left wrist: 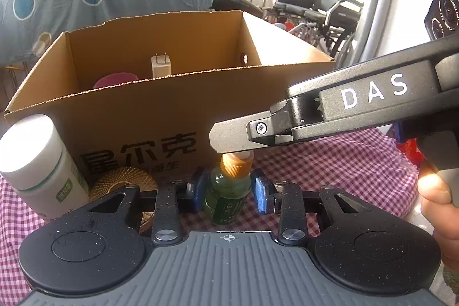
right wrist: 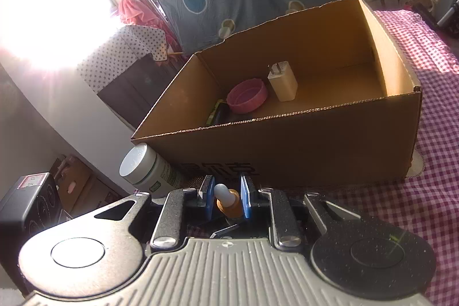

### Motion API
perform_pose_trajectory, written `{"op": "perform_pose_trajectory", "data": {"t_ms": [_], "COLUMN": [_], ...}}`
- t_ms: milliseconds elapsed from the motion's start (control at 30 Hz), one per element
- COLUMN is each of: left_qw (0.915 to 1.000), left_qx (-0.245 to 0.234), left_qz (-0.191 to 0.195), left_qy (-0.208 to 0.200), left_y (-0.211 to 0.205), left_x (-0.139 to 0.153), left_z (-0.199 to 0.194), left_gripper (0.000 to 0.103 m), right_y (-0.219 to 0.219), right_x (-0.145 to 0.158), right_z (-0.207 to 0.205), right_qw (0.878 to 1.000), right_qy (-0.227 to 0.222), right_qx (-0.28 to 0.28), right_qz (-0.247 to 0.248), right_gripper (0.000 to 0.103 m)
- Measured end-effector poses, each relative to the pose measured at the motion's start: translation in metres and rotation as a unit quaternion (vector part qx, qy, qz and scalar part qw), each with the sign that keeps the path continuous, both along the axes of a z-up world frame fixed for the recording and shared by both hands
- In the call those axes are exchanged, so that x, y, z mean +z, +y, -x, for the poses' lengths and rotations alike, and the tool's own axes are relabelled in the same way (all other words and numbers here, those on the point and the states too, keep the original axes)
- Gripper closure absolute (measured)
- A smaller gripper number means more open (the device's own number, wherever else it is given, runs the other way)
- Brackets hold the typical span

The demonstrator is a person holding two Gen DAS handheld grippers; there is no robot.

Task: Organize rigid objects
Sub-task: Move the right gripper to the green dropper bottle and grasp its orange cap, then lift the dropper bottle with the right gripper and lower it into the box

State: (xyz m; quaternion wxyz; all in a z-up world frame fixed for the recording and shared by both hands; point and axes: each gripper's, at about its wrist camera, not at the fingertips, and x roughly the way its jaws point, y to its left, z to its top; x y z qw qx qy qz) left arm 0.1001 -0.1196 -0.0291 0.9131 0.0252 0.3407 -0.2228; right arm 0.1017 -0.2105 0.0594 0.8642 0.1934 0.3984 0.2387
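White letters reading "DAS" are showing on the dark arm of the right hand-held gripper, which is reaching in from the right edge of the left wrist view. Large black Chinese characters are running across the front wall of the cardboard box, in the middle of that frame. One small green glass dropper bottle is standing upright at centre, its long axis vertical and its gold collar and pale rubber bulb pointing up; its dark label carries print too small to read. The left hand-held gripper is clamping the bottle's body between its two blue pads, nearly closed. The right one is pinching the bulb and collar from above, its blue pads pressing both sides at the lower centre of the right wrist view. One white bottle with a green label, text unreadable, is leaning at the left edge beside the box, and one gold ridged round thing is lying next to it. Inside the box, three things are resting: one white plug charger with prongs up, one pink lid, and one dark object, partly hidden. A pink checked cloth is covering the desk.
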Motion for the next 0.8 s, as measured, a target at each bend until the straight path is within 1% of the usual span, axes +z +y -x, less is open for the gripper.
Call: {"op": "perform_pose_trajectory", "data": {"t_ms": [133,200,400,633,800], "left_qw": [0.9998,0.9997,0.9996,0.9997,0.9996], "left_qx": [-0.019,-0.024,-0.027,-0.024,-0.023], "left_qz": [0.007,0.009,0.012,0.003,-0.006], "left_qy": [-0.002,-0.004,-0.004,-0.006,0.013], "left_y": [-0.011,-0.012,-0.012,-0.019,-0.023], "left_x": [-0.001,-0.002,-0.003,-0.005,-0.015], "left_z": [0.010,0.013,0.012,0.012,0.004], "left_gripper": [0.070,0.070,0.070,0.070,0.068], "right_y": [-0.009,-0.008,-0.002,-0.007,-0.010], "right_x": [0.003,0.003,0.001,-0.004,-0.006], "right_z": [0.015,0.021,0.021,0.019,0.020], "right_qw": [1.000,0.999,0.999,0.999,1.000], "right_qy": [-0.003,-0.005,-0.009,-0.005,-0.007], "right_qx": [-0.016,-0.021,-0.022,-0.017,-0.015], "right_qz": [0.015,0.025,0.039,0.026,0.017], "right_gripper": [0.081,0.080,0.078,0.076,0.076]}}
